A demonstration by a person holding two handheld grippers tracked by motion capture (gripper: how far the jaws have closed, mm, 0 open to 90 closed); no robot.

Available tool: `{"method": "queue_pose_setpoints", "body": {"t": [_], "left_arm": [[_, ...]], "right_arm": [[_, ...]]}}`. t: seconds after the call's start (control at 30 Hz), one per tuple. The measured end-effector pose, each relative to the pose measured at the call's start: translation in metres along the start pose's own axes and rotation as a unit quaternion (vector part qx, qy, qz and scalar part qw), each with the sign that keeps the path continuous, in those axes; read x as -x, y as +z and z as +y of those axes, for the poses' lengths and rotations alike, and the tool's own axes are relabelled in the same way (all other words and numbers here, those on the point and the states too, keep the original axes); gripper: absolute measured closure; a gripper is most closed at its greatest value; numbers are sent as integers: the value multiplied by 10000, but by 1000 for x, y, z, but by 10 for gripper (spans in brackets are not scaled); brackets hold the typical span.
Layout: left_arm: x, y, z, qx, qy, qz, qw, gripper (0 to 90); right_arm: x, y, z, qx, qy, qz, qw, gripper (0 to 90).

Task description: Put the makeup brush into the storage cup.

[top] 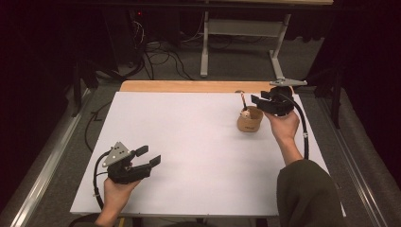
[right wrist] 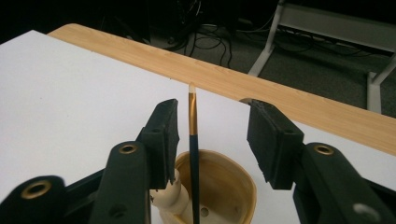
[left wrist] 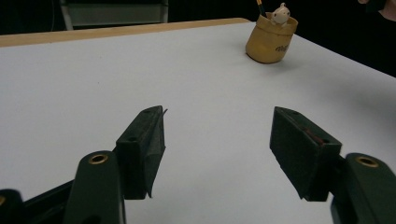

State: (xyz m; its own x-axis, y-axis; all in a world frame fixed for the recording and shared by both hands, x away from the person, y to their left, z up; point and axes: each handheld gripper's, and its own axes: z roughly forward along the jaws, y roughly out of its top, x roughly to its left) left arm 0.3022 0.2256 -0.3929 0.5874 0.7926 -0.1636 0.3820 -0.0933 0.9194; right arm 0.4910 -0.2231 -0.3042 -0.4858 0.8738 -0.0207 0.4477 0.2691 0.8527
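A tan cup [top: 249, 120] stands on the white table top [top: 189, 142] at the far right. In it stand a dark pen with a gold upper end [right wrist: 192, 135] and a small pale figure [right wrist: 170, 196]. My right gripper [top: 259, 100] hangs just above the cup [right wrist: 224, 186]. In the right gripper view the right gripper [right wrist: 212, 126] is open, with the pen upright between the jaws, nearer the left one and touching neither. My left gripper [top: 149, 156] rests near the front left, open and empty [left wrist: 217, 140], far from the cup [left wrist: 271, 39].
A strip of bare wood [top: 189, 86] runs along the table's far edge. Behind it are cables on the floor [top: 161, 56] and a grey table frame [top: 204, 42]. A metal rail [top: 47, 161] runs along the left side.
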Motion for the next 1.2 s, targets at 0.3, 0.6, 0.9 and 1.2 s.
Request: {"method": "queue_pose_setpoints", "body": {"t": [0.3, 0.6, 0.9, 1.2], "left_arm": [[-1, 0, -1, -8, -8, 24, 10000, 357], [0, 2, 0, -34, 13, 15, 10000, 357], [1, 3, 0, -54, 6, 15, 10000, 356], [0, 1, 0, -20, -28, 15, 10000, 356]], "right_arm": [[-1, -7, 1, 85, 57, 40, 9999, 464], [-3, -15, -2, 150, 23, 46, 9999, 419], [2, -21, -9, 77, 75, 59, 9999, 405], [0, -29, -13, 108, 49, 124, 9999, 400]]}}
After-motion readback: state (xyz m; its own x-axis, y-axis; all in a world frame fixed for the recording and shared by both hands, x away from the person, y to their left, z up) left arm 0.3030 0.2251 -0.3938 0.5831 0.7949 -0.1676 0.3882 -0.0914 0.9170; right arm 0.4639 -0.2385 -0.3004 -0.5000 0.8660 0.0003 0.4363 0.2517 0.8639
